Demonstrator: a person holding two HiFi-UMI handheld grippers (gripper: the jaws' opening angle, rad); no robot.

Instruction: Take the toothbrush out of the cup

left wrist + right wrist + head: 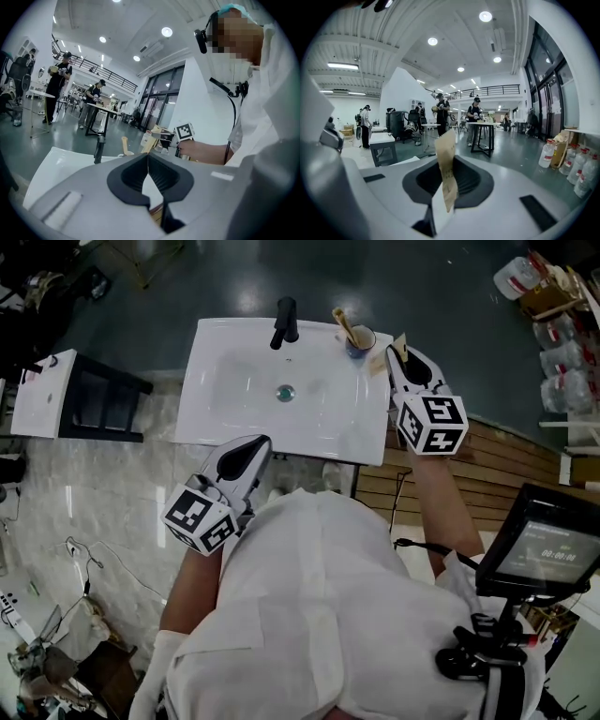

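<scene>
A blue cup [360, 341] stands at the back right corner of the white sink [220, 418], with a wooden toothbrush [345, 325] leaning in it. My right gripper [401, 354] hovers just right of the cup, shut on a flat tan toothbrush handle [446, 161] with faint print that sticks up past the jaws; its bristle end does not show. The left gripper view shows that handle [148, 143] slanting beside the toothbrush [124, 145] in the cup. My left gripper [255, 450] is over the sink's front edge, its jaws pressed together with nothing between them.
A black faucet [284, 322] rises at the back of the basin, above the drain [285, 392]. A white side table [45, 395] stands to the left. Wooden slats [506, 465] and several plastic bottles [562, 362] are on the right. People stand at far tables [480, 126].
</scene>
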